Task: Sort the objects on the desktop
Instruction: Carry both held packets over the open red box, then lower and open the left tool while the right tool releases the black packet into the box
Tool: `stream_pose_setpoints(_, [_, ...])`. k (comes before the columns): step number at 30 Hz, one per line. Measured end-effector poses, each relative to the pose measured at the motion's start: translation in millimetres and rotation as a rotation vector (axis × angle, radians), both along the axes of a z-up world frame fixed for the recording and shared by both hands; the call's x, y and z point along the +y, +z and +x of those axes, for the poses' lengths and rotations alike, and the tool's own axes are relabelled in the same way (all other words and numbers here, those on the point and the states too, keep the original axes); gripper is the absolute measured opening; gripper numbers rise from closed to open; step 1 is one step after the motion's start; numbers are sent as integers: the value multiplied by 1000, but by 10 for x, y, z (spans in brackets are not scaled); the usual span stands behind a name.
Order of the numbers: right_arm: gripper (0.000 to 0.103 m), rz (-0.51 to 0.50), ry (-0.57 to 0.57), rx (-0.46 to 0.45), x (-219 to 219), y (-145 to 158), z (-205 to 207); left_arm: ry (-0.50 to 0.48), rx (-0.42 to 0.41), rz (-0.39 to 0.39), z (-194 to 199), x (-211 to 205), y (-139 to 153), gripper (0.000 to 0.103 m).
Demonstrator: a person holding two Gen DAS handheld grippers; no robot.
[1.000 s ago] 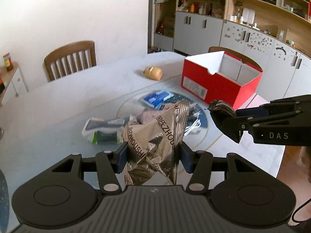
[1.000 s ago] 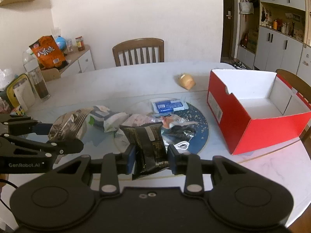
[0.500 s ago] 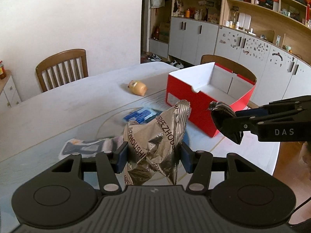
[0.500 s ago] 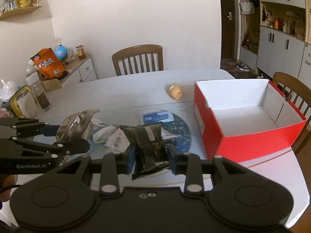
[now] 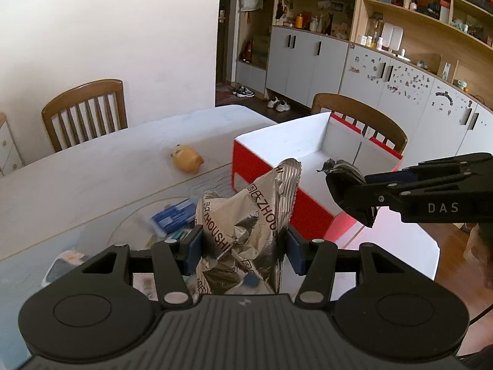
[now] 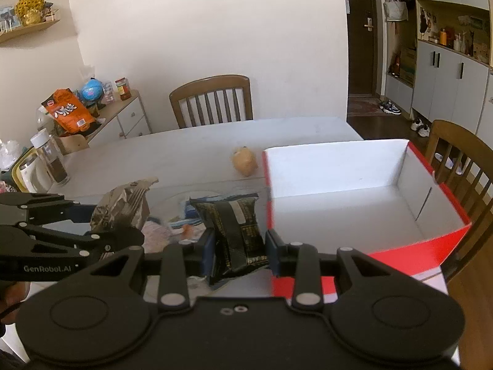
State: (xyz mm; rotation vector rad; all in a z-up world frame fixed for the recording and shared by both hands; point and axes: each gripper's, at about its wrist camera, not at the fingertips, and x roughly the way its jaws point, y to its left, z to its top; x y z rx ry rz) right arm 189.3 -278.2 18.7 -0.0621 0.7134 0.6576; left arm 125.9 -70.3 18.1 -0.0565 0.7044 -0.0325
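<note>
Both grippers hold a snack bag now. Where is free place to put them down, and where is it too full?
The red box is empty inside. The table is bare between the far chair and the yellow toy. It is crowded in the packet pile left of the box.

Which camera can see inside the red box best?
The right wrist view: it looks down into the red box, showing its bare white floor. The left wrist view shows mostly its red side, partly hidden behind the silver bag.

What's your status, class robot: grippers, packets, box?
Left gripper clamps silver packet. Right gripper clamps black packet. Red box open, nothing blocking.
</note>
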Motion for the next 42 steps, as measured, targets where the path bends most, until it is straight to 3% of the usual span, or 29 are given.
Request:
stream_pose_setpoints(17, [35, -7, 29, 5, -586, -19, 671, -47, 20, 27, 737, -658, 5, 54])
stream_pose_setpoints(42, [35, -88, 23, 74, -990, -379, 1448, -183, 215, 115, 1834, -1229, -364, 54])
